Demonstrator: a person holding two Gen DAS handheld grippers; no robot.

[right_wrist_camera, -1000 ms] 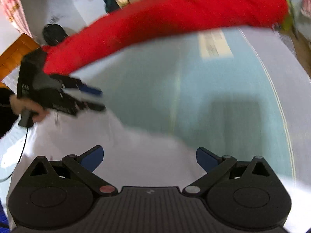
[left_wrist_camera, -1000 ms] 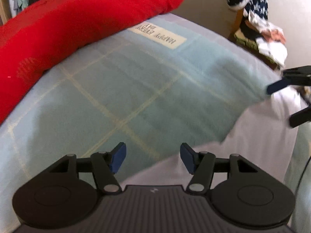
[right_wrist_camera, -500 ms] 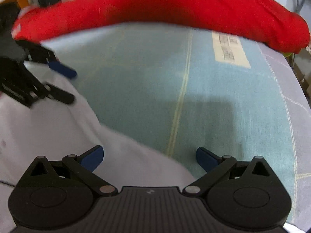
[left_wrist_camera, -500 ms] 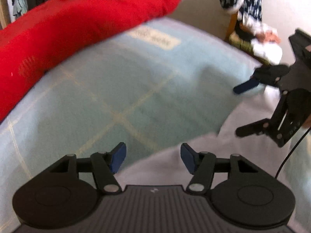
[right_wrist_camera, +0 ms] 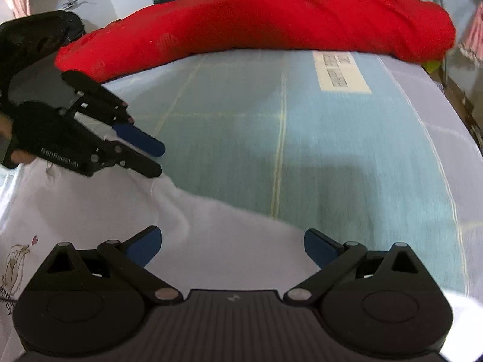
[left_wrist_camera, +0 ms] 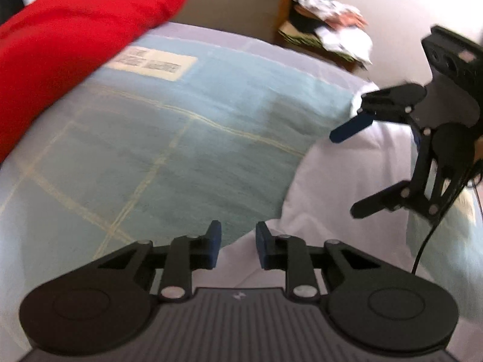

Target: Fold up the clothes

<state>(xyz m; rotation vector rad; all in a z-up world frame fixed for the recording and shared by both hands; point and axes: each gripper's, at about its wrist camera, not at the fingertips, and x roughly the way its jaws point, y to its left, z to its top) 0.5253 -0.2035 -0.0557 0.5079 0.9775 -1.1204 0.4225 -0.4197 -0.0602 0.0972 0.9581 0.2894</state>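
Cotton of the white T-shirt (right_wrist_camera: 211, 235) looks limp, best pinched at its twelve-o'clock edge, where the left gripper (left_wrist_camera: 238, 246) is closing on it while the right gripper (right_wrist_camera: 231, 246) gapes empty.

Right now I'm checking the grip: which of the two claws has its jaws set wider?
The right claw: its blue pads stand far apart over the white garment. The left claw has a narrow gap and is closing at the garment's edge.
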